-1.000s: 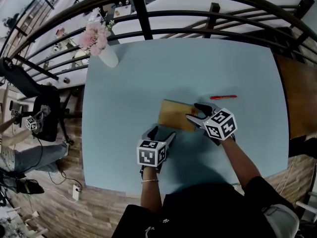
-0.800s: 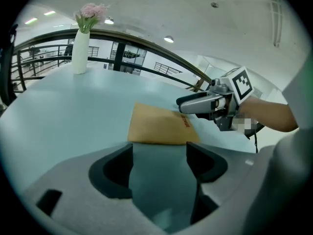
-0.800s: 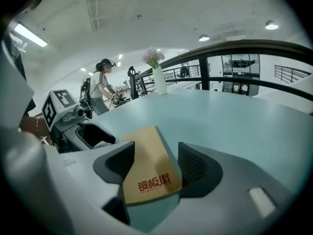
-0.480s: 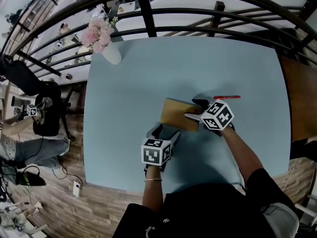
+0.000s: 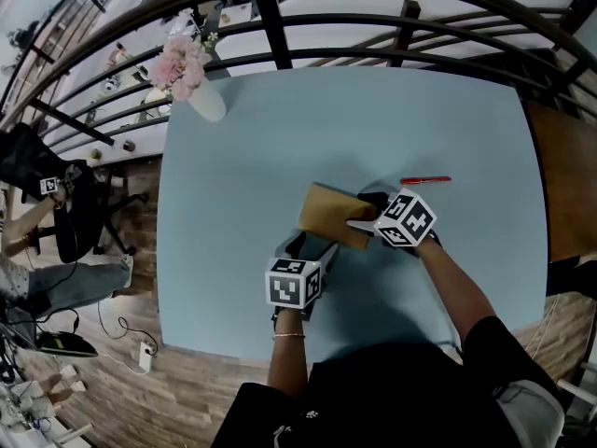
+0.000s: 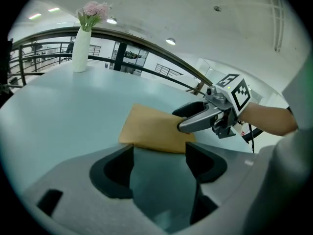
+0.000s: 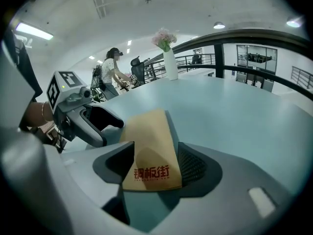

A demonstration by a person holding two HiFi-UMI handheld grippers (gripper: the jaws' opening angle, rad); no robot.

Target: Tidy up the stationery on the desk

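Observation:
A flat brown booklet (image 5: 328, 213) with red print lies on the pale blue desk (image 5: 242, 157) near its middle. My right gripper (image 5: 360, 217) is shut on the booklet's right edge, and that side looks raised slightly off the desk. In the right gripper view the booklet (image 7: 151, 148) fills the gap between the jaws of the right gripper (image 7: 154, 156). My left gripper (image 5: 310, 247) is open just in front of the booklet's near edge, nothing between its fingers. From the left gripper (image 6: 159, 153) view, the booklet (image 6: 149, 129) sits just beyond the jaws. A red pen (image 5: 425, 181) lies to the right.
A white vase of pink flowers (image 5: 198, 90) stands at the desk's far left corner. A dark curved railing (image 5: 373, 35) runs behind the desk. A wooden surface (image 5: 569, 185) adjoins on the right. A person (image 7: 112, 67) stands by chairs beyond the desk's left side.
The right gripper has shifted a little left with the booklet, whose right side has tipped up and turned slightly. The left gripper has stayed close below it.

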